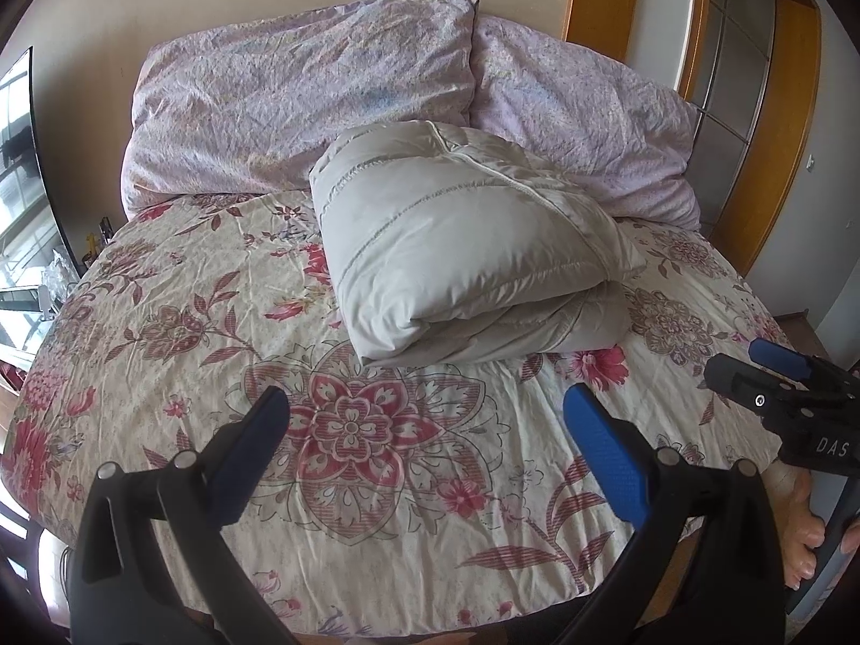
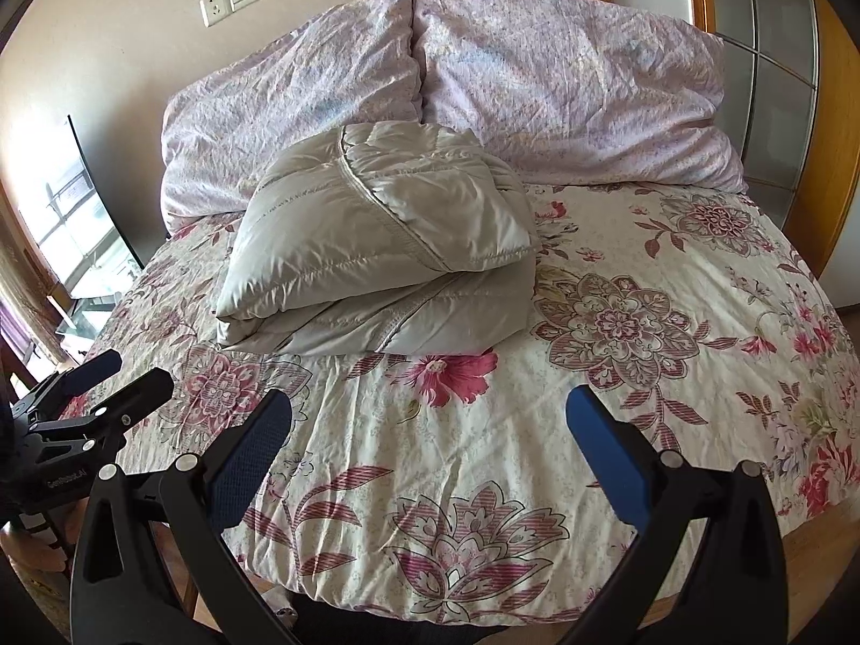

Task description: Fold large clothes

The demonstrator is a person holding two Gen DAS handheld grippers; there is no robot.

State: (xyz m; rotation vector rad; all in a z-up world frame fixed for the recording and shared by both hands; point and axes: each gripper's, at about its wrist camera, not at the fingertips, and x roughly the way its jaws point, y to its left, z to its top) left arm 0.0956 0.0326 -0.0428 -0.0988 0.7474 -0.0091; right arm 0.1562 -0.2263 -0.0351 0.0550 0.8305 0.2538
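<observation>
A light grey puffer jacket [image 1: 462, 247] lies folded into a thick bundle on the floral bedspread [image 1: 215, 322], in front of the pillows. It also shows in the right wrist view [image 2: 376, 247]. My left gripper [image 1: 427, 408] is open and empty, hovering over the near part of the bed, short of the jacket. My right gripper [image 2: 430, 408] is open and empty too, likewise short of the jacket. The right gripper shows at the right edge of the left wrist view [image 1: 752, 365], and the left gripper at the left edge of the right wrist view [image 2: 115, 368].
Two lilac pillows [image 1: 301, 97] [image 2: 564, 86] lean against the wall at the head of the bed. A screen [image 2: 86, 215] stands to the left of the bed. A wooden-framed door [image 1: 752, 80] is at the right. The bed's near edge [image 2: 430, 607] is just below the grippers.
</observation>
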